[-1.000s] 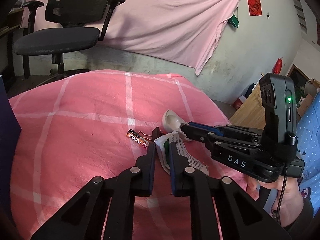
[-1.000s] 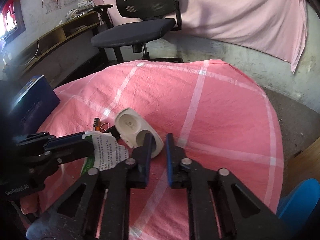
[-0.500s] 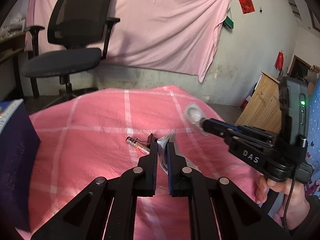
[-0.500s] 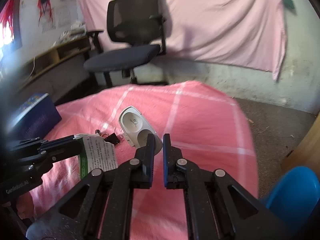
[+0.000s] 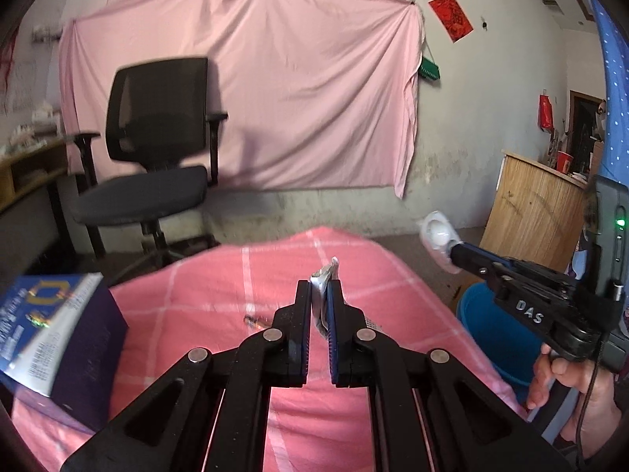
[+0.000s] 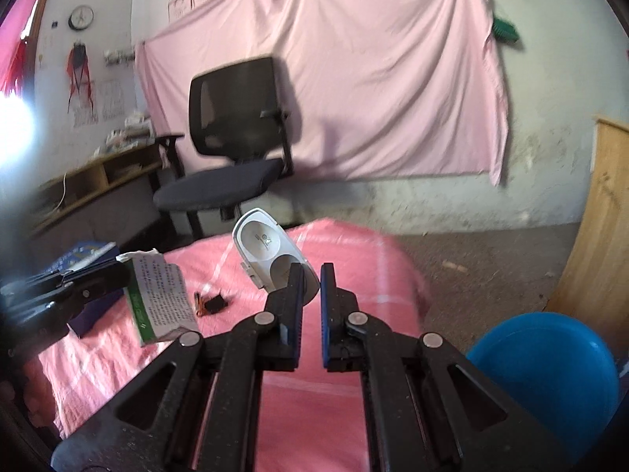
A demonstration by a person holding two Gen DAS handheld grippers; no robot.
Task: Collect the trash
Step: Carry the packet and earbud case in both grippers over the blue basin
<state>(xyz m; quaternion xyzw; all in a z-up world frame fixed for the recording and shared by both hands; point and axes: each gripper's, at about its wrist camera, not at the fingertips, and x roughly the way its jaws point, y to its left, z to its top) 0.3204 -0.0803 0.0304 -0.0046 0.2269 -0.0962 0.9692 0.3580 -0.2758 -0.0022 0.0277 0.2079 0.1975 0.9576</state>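
Both tongs are gripping trash above the table, which is wearing a pink checked cloth (image 5: pixel 204 306). Left tongs (image 5: pixel 319 295) are pinching a flattened paper carton (image 5: pixel 324 275) edge-on between their pads; from the right wrist view that same carton (image 6: pixel 161 299) is showing its printed white face and green edge, hanging from the left tongs (image 6: pixel 118 273) clear of the cloth. Right tongs (image 6: pixel 312 275) are closing tight on the lower rim of a white plastic shell (image 6: pixel 267 251) with two round hollows, which is tilting up and to the left beyond the fingertips. In the left wrist view the right tongs (image 5: pixel 452 249) are reaching in from the right edge with the shell (image 5: pixel 438 236) at their tip, held out past the table's corner, and a person's hand (image 5: pixel 566 389) is wrapping the handle below. A blue bin (image 6: pixel 550 362) is standing on the floor just beside the table, below and to the right of the right tongs. A battery (image 6: pixel 198 303) and a black binder clip (image 6: pixel 216 303) are lying together on the cloth, between the two held pieces. A dark blue box (image 5: pixel 55 338) is sitting at the table's left side. Behind, a black office chair (image 5: pixel 157 149) is standing before a pink sheet (image 5: pixel 295 98) pinned across the wall.
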